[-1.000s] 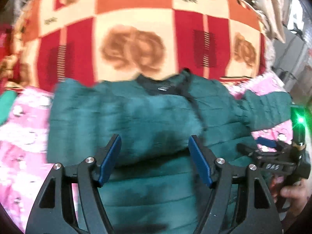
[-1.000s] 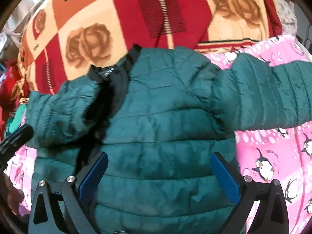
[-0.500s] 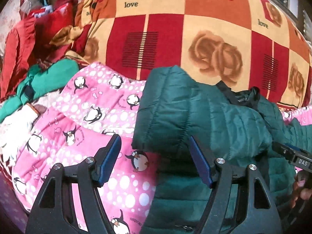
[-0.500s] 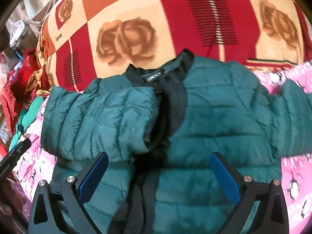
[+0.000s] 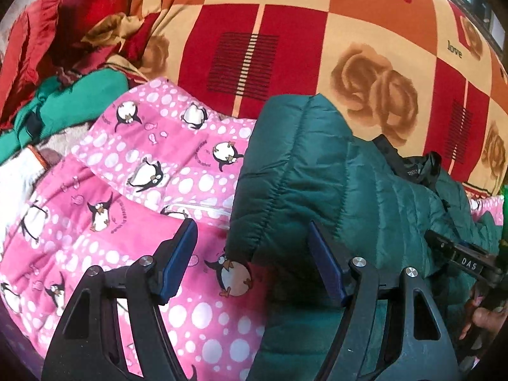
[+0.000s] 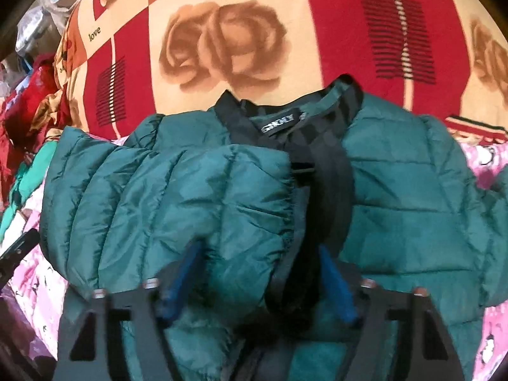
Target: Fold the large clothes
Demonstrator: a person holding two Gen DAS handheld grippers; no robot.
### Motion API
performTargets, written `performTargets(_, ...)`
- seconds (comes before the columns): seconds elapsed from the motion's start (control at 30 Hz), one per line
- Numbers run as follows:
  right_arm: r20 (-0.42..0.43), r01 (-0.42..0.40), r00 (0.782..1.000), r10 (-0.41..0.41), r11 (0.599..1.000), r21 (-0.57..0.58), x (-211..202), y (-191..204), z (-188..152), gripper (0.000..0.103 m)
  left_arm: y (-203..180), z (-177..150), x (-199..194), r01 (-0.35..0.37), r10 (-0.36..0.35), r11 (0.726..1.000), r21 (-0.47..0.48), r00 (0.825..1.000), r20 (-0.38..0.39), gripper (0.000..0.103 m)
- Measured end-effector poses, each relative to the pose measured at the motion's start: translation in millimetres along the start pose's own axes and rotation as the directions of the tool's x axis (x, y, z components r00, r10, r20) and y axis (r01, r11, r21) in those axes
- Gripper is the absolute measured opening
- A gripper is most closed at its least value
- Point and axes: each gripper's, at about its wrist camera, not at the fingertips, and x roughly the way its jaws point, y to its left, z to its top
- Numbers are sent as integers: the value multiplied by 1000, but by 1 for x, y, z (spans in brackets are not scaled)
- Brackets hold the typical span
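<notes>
The puffy, slippery green quilted jacket lies just ahead of both tools, its folded sleeve between the right gripper's just-narrowing jaws, the left gripper wide and empty; pinch seams.

Pink penguin blanket, red-and-cream rose-print blanket, green garment, red cloth pile
</notes>
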Motion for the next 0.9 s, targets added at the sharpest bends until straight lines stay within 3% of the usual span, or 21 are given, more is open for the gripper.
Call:
performTargets(0.1,18,9,1000,-8,999,-53,4,8,0,45,3,1,10,9,-9,1000,-30,1000,-22,72)
performTargets(0.17,41,30,999,-25,993,-117,0,16,-2,27,6,1,12,14,-16,999,-42,999,-30,72)
performTargets(0.23,78,51,996,-39,986,-158,-8,21,-1,21,7,2,10,20,-21,999,-50,999,-28,72)
performTargets(0.47,246,134,965,-92,978,-158,-63,9,11,18,10,2,11,13,-15,998,-59,999,-35,72)
performTargets(0.63,345,247,918,-195,963,-111,-101,-13,18,18,9,-1,14,4,-6,999,-52,999,-43,72)
performTargets(0.87,329,377,878,-348,926,-28,-99,-61,14,17,6,-3,22,-17,14,999,-42,998,-65,72)
performTargets(0.9,307,383,880,-362,924,-10,-93,-71,13,17,5,-3,22,-17,14,999,-40,998,-66,72)
